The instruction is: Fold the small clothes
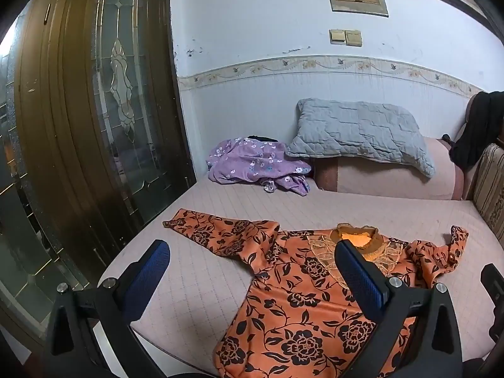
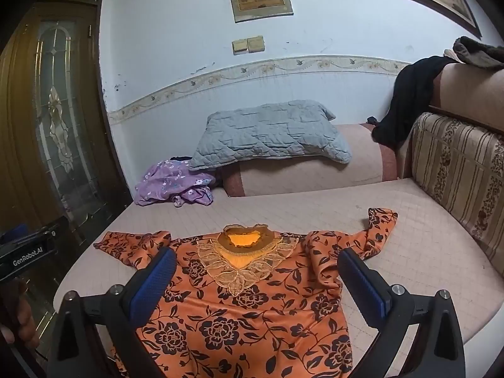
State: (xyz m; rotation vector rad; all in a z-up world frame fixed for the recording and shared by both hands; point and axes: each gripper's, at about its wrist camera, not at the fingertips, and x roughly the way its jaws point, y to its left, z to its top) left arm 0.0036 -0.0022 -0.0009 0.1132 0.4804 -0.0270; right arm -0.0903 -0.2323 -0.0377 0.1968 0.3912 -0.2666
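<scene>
Your left tongs (image 1: 252, 271) stand fully apart with nothing between the blue pads; they hover above the orange floral blouse (image 1: 302, 308), over its left half. Your right tongs (image 2: 258, 277) are likewise spread wide and empty, above the blouse's chest panel. The blouse lies face up and flat on the pink quilted sofa seat (image 2: 409, 252), lace collar (image 2: 245, 242) away from you, both sleeves spread outward. A crumpled purple floral garment (image 1: 258, 167) rests at the seat's far end, touching a grey quilted pillow (image 2: 271, 135) that lies on the armrest. A dark garment (image 2: 406, 100) hangs over the backrest.
</scene>
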